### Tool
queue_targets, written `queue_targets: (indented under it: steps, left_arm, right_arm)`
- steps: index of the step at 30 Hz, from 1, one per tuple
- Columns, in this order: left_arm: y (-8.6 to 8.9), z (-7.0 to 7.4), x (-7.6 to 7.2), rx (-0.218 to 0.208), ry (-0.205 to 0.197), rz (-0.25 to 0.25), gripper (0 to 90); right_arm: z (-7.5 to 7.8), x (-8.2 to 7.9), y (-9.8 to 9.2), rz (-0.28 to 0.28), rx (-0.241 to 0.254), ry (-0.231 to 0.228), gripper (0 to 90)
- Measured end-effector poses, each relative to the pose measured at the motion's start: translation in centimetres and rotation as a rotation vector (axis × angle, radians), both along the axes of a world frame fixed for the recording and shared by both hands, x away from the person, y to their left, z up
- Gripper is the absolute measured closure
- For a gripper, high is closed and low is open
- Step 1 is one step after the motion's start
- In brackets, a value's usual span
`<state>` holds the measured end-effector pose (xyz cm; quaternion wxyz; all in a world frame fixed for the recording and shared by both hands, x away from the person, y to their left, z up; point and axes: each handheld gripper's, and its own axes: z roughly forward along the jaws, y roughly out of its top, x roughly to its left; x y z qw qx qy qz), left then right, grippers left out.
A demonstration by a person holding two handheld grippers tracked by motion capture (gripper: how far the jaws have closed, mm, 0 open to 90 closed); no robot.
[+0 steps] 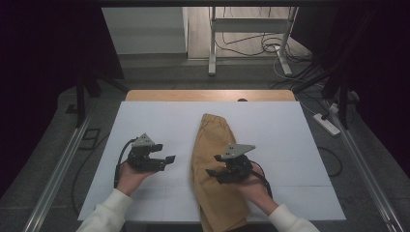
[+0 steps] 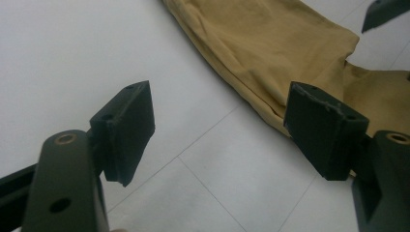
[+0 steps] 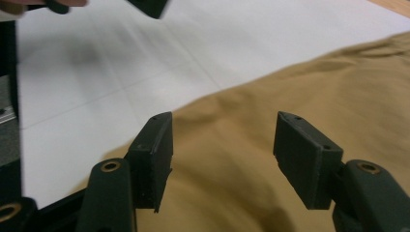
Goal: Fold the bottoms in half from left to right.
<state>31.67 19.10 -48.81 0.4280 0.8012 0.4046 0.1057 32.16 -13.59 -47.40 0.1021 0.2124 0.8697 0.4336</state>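
Observation:
A mustard-yellow folded garment lies lengthwise on the white sheet, its elastic waistband at the far end and its near end hanging over the front edge. My right gripper hovers just above the garment's near half, open, jaws pointing left, nothing between them. In the right gripper view the open gripper stands over the yellow cloth. My left gripper rests over the white sheet left of the garment, open and pointing right. In the left gripper view the gripper faces the garment's edge.
The white sheet covers a wooden table whose far edge shows. Beyond it stand metal frame legs and loose cables on the floor. A white power strip lies on the right. Metal rails run along both sides.

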Motion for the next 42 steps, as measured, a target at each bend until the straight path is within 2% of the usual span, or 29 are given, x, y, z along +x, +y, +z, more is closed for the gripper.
queue_targets:
  steps: [3, 8, 11, 15, 19, 27, 42]
  left_arm:
    - [0.2, -0.2, 0.1, -0.01, 0.01, -0.003, 26.1]
    - [0.1, -0.5, 0.1, -0.003, 0.013, -0.017, 25.6]
    - [-0.1, -0.5, 0.2, -0.001, 0.008, -0.022, 25.6]
    - [-0.4, -0.6, 0.3, 0.022, 0.006, -0.029, 25.7]
    - [-0.6, -0.6, 0.3, 0.019, 0.011, -0.027, 25.5]
    - [-0.4, -0.4, 0.4, -0.006, 0.012, -0.02, 25.5]
    - [-0.7, -0.5, 0.6, -0.003, 0.016, -0.019, 25.4]
  right_arm:
    - [-0.1, 0.8, -0.7, -0.017, 0.005, 0.007, 38.2]
    - [0.0, 2.1, -1.9, -0.048, 0.016, 0.005, 37.5]
    - [0.0, 2.3, -2.3, -0.062, 0.014, 0.0, 37.3]
    - [0.1, 2.6, -3.4, -0.084, 0.014, -0.006, 37.1]
    - [0.4, 2.9, -4.8, -0.121, 0.025, -0.013, 37.0]
    - [0.5, 3.4, -5.8, -0.154, 0.03, -0.012, 36.5]
    - [0.0, 4.4, -6.3, -0.186, 0.017, 0.007, 36.1]
